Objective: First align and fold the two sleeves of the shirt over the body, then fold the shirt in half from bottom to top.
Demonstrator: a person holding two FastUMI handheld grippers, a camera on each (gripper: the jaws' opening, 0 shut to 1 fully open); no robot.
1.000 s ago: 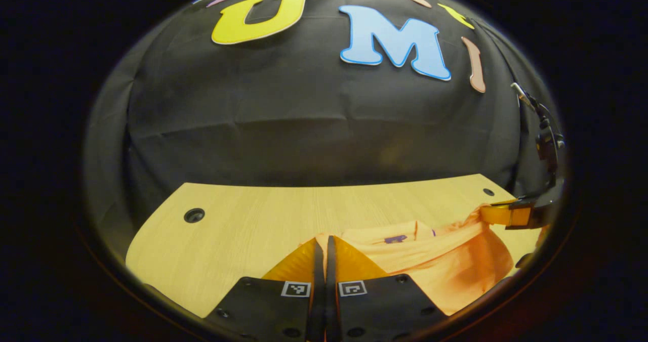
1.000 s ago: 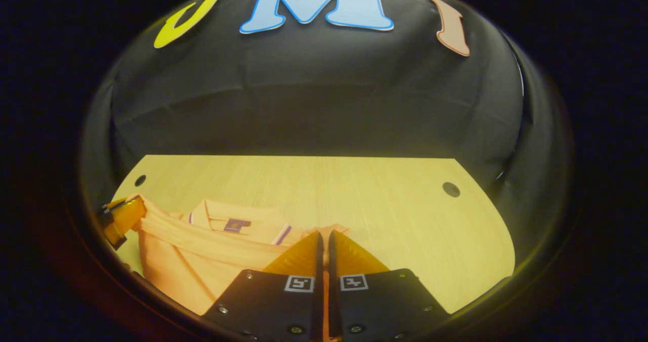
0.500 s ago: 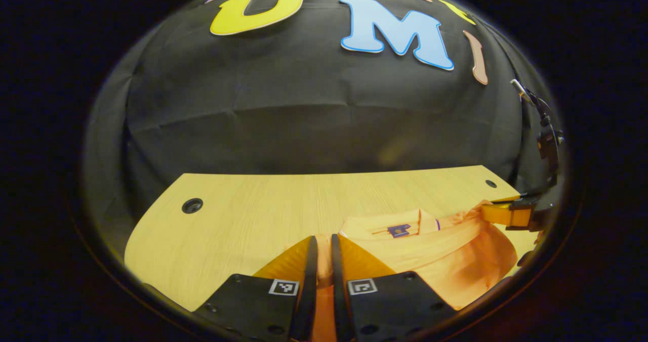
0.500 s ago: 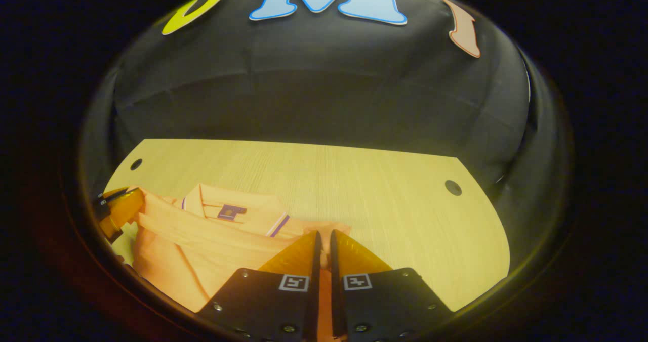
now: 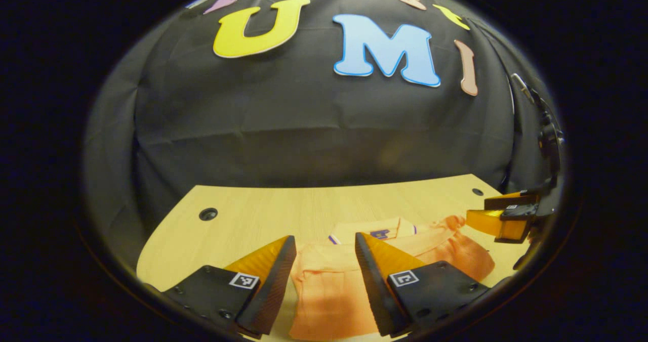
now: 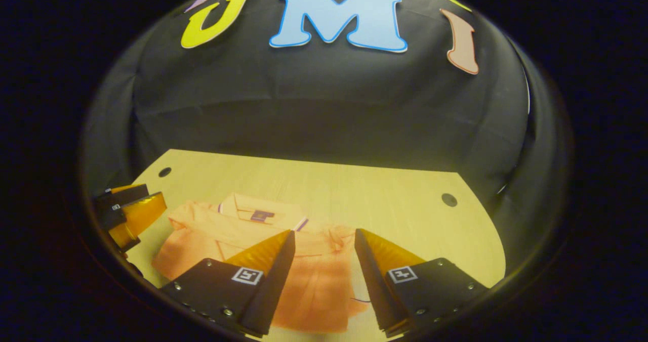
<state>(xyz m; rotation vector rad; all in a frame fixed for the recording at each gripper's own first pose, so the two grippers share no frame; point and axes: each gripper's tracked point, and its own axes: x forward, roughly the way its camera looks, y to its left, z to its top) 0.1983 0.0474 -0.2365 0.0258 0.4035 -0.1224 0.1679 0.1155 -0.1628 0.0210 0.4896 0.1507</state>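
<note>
I'm holding the left hand-held gripper [image 5: 324,266] released, fingers spread wide, nothing between them — the orange shirt [image 5: 354,276] is lying on the bench [image 5: 253,220] below the gap. In the left gripper view the shirt is sitting folded, collar [image 5: 374,228] pointing toward the far wall, a bunched fold of cloth at its right side. The other hand-held gripper is showing at the right edge of that view, its fingers apart too, just beside the shirt's right end; I can't tell whether it is touching the cloth.

I'm keeping the right hand-held gripper [image 6: 324,261] released as well, fingers wide, gripping nothing. In the right gripper view the shirt [image 6: 283,261] is lying flat on the bench [image 6: 385,205] under and left of the gap, collar [image 6: 260,210] at the far side, lower body cloth reaching toward the camera. The left one is showing at that view's left edge, open, near the shirt's left end. Two small round holes are sitting in the bench top, one near each far corner [image 6: 449,199].
</note>
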